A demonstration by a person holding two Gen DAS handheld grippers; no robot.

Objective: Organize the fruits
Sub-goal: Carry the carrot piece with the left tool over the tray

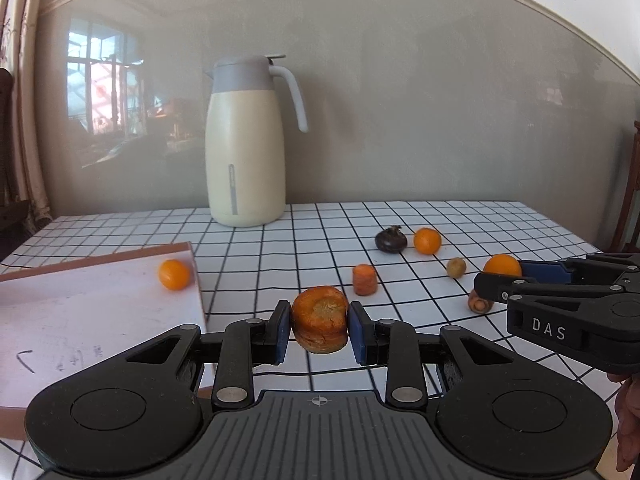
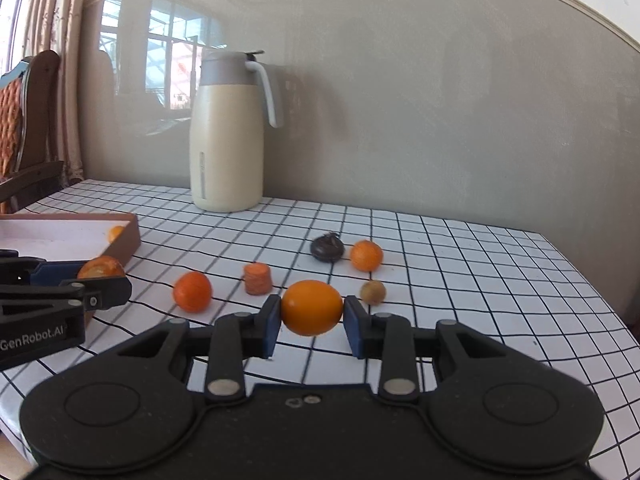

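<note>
My left gripper [image 1: 319, 326] is shut on a thick carrot chunk [image 1: 319, 320], held above the checked table just right of the pink tray [image 1: 80, 320]. One orange [image 1: 174, 274] lies in the tray's far corner. My right gripper [image 2: 311, 314] is shut on an orange [image 2: 312, 307]; it also shows at the right of the left wrist view [image 1: 502, 276]. On the table lie a small carrot piece [image 2: 257, 278], a loose orange [image 2: 192, 291], another orange [image 2: 366, 255], a dark mangosteen [image 2: 327, 247] and a small brown fruit [image 2: 373, 291].
A cream thermos jug [image 1: 244, 144] stands at the back of the table by the wall. Another carrot stub [image 1: 479, 303] lies under the right gripper. A wooden chair [image 2: 24, 120] stands at the far left. The table's right edge [image 2: 600, 300] is near.
</note>
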